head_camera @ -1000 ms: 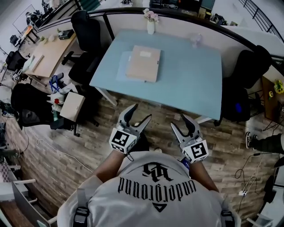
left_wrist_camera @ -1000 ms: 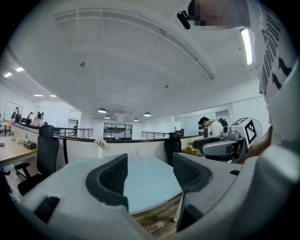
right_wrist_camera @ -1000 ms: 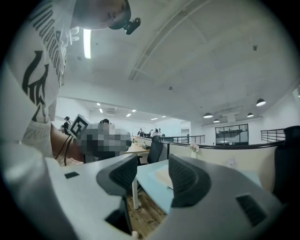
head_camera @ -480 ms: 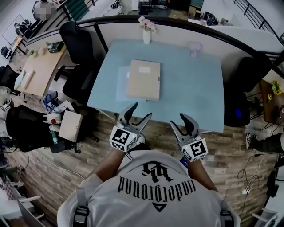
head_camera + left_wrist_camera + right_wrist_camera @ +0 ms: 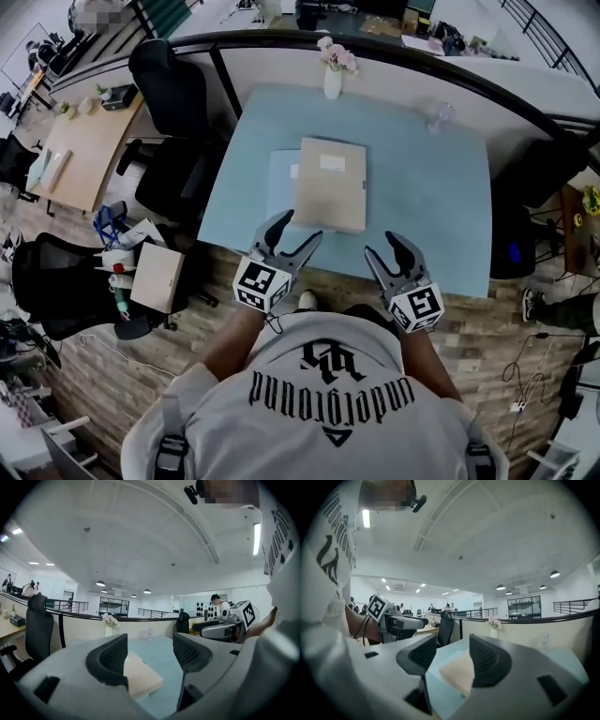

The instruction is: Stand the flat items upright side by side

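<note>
A beige flat folder lies flat on the light blue table, partly over a pale blue flat item. Both grippers hover side by side at the table's near edge, short of the folder. My left gripper is open with nothing between its fingers. The right gripper is also open and holds nothing. In the left gripper view the folder shows low between the spread jaws of the left gripper. The right gripper view shows the folder ahead of the right gripper.
A white vase of flowers and a clear glass object stand at the table's far edge against a partition. Black office chairs stand to the left, another at the right. A cardboard box sits on the floor at left.
The person has walked up to the table, which now lies closer in the head view. Both grippers have come forward to its near edge, still open and empty.
</note>
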The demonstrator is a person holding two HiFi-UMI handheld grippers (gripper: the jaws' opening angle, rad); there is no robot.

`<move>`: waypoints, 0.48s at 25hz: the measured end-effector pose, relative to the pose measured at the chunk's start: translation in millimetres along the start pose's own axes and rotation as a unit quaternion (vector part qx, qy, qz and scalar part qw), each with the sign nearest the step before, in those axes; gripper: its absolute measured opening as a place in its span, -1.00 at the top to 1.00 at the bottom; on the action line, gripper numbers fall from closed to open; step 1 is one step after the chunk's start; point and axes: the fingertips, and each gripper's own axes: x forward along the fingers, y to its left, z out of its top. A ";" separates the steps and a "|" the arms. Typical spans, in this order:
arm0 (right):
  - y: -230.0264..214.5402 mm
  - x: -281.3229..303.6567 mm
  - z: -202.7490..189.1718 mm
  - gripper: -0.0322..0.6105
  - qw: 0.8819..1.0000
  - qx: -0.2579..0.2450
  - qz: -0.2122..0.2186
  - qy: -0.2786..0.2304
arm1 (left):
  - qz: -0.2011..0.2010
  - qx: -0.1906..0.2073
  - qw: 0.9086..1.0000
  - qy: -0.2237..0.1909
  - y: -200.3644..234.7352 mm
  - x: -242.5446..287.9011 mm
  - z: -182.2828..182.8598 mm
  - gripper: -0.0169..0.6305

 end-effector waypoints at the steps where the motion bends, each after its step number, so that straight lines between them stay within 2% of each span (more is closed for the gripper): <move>1: -1.1 6.5 -2.9 0.20 1.000 0.001 0.002 0.006 | 0.001 -0.004 1.000 0.003 5.9 1.8 -3.2 -0.01; 9: -52.7 60.3 -23.1 0.16 0.999 0.030 0.003 0.040 | 0.009 -0.028 0.998 0.054 50.5 46.2 -26.9 -0.03; 12: -80.0 79.9 -38.1 0.16 0.997 0.048 0.009 0.058 | 0.014 -0.049 0.995 0.082 64.9 70.7 -40.1 -0.03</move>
